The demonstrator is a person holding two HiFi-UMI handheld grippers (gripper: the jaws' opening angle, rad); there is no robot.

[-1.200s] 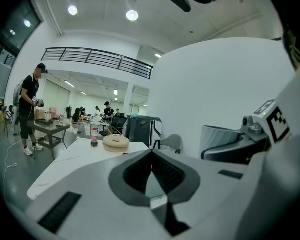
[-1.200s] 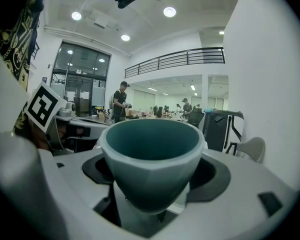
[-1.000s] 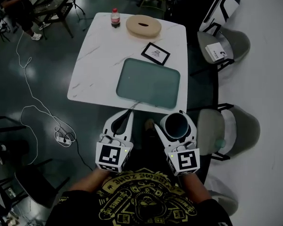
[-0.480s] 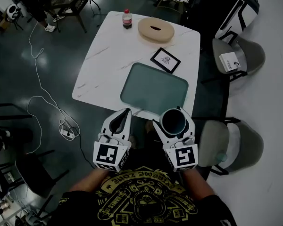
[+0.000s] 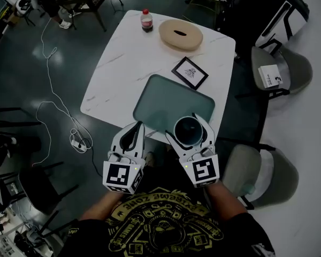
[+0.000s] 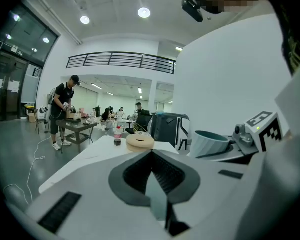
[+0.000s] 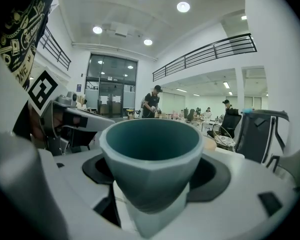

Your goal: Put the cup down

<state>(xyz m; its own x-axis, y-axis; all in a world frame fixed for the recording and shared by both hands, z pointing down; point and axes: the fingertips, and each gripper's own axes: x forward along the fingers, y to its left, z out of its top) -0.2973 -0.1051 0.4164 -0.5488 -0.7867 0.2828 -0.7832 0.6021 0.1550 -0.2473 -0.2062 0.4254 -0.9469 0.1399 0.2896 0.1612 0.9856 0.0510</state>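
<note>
The near edge of the white marble table (image 5: 129, 58) runs across the middle of the head view, just above both claws. A teal tray (image 5: 171, 101) lies on the table's near right part, its surface bare, and open marble is left to the tray's left and beyond it.

Toward the upper part of the frame a black-framed card (image 5: 189, 72) is seen just beyond the tray, with a round beige dish (image 5: 181, 35) and a red-capped bottle (image 5: 146, 20) at the far edge. Grey chairs (image 5: 261, 168) are placed at the right of the frame, close beside the table. A white cable (image 5: 52, 98) and a power strip (image 5: 77, 142) lie on the floor at the left.

The teal cup (image 5: 189, 130) is gripped upright, mouth up, between the jaws of the right claw (image 5: 189, 121), over the table's near edge at the tray's near side. The left claw (image 5: 138, 128) is held beside it, jaws closed together with nothing between them. Both are held level in front of the person's chest.
</note>
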